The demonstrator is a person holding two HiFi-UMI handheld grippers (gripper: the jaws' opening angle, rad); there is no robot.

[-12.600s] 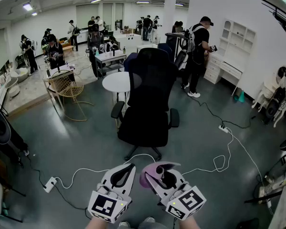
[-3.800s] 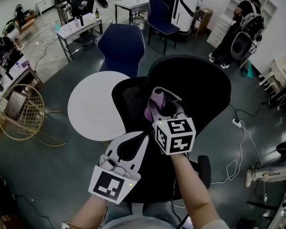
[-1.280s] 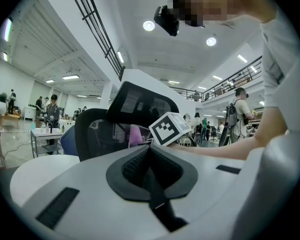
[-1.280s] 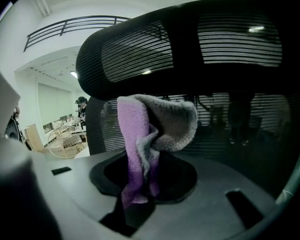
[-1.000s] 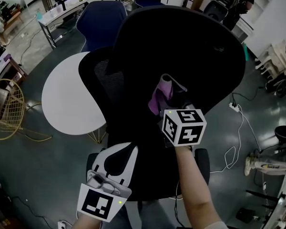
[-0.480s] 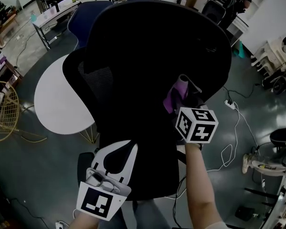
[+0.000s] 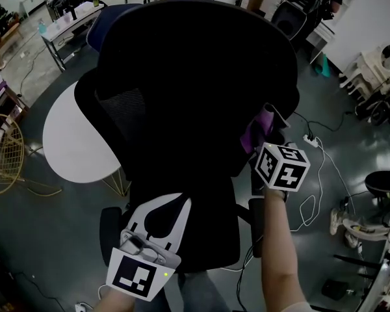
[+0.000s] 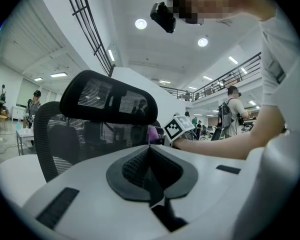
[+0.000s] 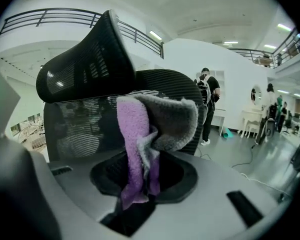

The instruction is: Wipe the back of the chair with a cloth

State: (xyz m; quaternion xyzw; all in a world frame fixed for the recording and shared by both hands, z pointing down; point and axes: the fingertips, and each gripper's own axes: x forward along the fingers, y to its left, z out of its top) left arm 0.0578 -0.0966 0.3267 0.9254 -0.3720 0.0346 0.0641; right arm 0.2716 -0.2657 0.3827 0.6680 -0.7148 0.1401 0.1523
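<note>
Against the right-hand edge of the chair back [image 7: 195, 77], about mid-height and below the headrest [image 9: 85, 69], my right tool [image 7: 268, 123] pinches the purple-and-grey cloth [image 7: 255, 132]. The grip is on the lower folds, so a soft wad stands past the tips, and I judge the fabric would meet the mesh before any hard part does. From the head view the cloth lies over the back's rim. Whether it presses on the mesh or only hangs just beside it I cannot tell.

I stand behind the chair with my right arm reaching forward, which puts the rear face of the back in front of me. My left tool [image 7: 168, 207] is low, near the seat, its pads pressed together on nothing. I take it to be held clear so the wiping arm has room. Most of the broad back looks unwiped from here, so I reckon the work is under way rather than near done.
</note>
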